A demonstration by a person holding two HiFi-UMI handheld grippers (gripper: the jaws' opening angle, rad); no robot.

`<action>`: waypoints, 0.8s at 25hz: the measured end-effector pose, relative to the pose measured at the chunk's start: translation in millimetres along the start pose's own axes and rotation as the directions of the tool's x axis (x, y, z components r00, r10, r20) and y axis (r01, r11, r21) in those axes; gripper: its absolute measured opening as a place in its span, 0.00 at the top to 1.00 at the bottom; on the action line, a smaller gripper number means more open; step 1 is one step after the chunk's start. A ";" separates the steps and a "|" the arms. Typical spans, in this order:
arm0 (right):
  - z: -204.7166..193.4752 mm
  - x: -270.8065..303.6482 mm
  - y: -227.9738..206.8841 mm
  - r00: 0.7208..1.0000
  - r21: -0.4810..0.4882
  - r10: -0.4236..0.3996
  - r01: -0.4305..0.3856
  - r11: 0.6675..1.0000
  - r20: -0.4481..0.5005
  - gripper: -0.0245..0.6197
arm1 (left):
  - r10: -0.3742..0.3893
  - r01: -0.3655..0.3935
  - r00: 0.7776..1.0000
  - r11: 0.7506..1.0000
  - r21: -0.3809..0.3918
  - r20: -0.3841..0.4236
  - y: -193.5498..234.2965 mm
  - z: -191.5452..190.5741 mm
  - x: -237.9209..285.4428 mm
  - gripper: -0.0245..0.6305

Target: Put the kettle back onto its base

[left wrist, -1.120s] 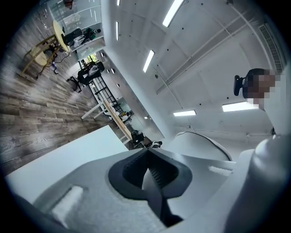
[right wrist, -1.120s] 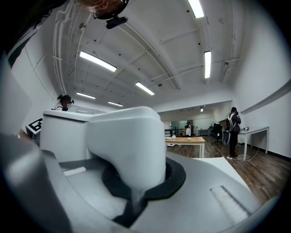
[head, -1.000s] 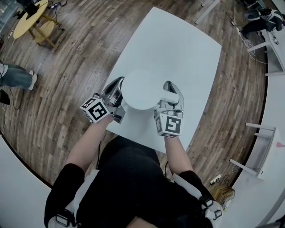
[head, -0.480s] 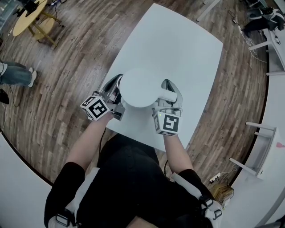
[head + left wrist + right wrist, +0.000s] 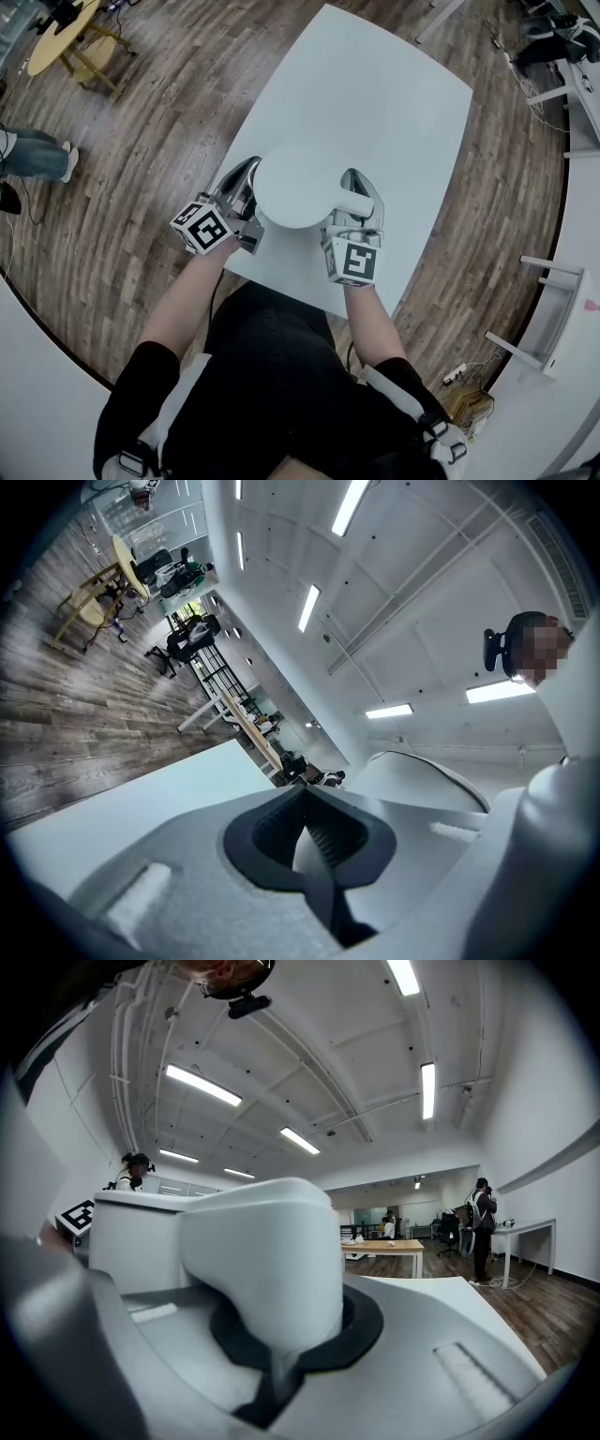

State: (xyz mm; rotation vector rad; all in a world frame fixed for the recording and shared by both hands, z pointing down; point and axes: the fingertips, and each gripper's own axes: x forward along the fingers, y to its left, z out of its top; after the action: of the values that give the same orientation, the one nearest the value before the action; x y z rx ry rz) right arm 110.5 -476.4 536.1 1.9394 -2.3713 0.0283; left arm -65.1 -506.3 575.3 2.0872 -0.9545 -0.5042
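Pressed together on nothing, the left gripper's (image 5: pixel 246 178) jaws are held just beside the round white plastic kettle (image 5: pixel 298 186) at the white rectangular table's (image 5: pixel 394 103) near end, while the kettle's handle (image 5: pixel 262 1260) is clamped by the right gripper (image 5: pixel 362 187).

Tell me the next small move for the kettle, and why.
Probably lower the kettle straight down a little, keeping the right gripper clamped on its handle. No base shows in any view, so it likely sits hidden under the kettle, and seating cannot be confirmed. The left gripper, jaws together, is beside the kettle and holds nothing.
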 end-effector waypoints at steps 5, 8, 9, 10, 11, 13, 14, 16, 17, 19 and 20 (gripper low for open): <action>-0.4 -4.8 -1.1 1.000 -0.004 -0.010 0.011 1.000 0.022 0.95 | -0.015 0.014 1.000 1.000 0.008 0.020 0.2 -2.6 -1.7 0.96; -2.0 -7.5 -2.5 0.999 -0.001 -0.023 0.023 1.000 0.035 0.95 | -0.023 0.023 1.000 1.000 0.021 0.008 -0.4 -4.5 -0.8 0.96; -2.6 -8.0 -3.0 0.999 -0.001 -0.027 0.027 1.000 0.038 0.95 | -0.025 0.025 1.000 0.999 0.023 0.004 -0.4 -5.2 -0.5 0.96; -2.9 -7.9 -3.3 0.999 0.001 -0.030 0.030 1.000 0.040 0.95 | -0.026 0.026 1.000 0.999 0.024 0.001 0.1 -5.7 -0.2 0.96; -3.2 -7.5 -3.5 0.999 0.005 -0.033 0.033 0.999 0.041 0.95 | -0.026 0.026 1.000 0.999 0.023 -0.001 0.8 -5.7 0.1 0.96; -3.9 -6.4 -3.5 0.999 0.017 -0.040 0.039 0.999 0.035 0.95 | -0.021 0.021 1.000 1.000 0.009 0.001 2.4 -4.6 0.0 0.96; -4.7 -6.7 -3.9 0.999 0.015 -0.042 0.041 0.999 0.026 0.95 | -0.016 0.016 1.000 1.000 -0.007 0.005 3.3 -4.0 -0.7 0.96; -8.7 -9.4 -6.9 0.999 0.009 -0.051 0.051 0.999 0.004 0.95 | -0.001 0.002 1.000 0.999 -0.033 0.016 6.9 -4.2 -4.3 0.96; -12.2 -11.1 -9.4 0.998 0.012 -0.058 0.058 0.998 -0.011 0.89 | 0.008 -0.007 1.000 0.999 -0.035 0.021 10.1 -4.5 -7.0 0.96; -19.6 -14.4 -14.2 0.997 0.016 -0.069 0.070 0.997 -0.036 0.84 | 0.029 -0.028 0.999 0.999 -0.029 0.028 17.2 -3.2 -12.3 0.96; -22.1 -16.2 -15.1 0.996 0.012 -0.071 0.072 0.997 -0.044 0.79 | 0.035 -0.034 0.999 0.999 -0.030 0.032 20.0 -1.8 -14.9 0.96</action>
State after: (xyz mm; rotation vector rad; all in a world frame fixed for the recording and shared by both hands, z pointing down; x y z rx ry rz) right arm 129.5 -462.1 556.5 2.0068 -2.2791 0.0820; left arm -82.8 -502.4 592.5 2.0385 -0.9947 -0.5331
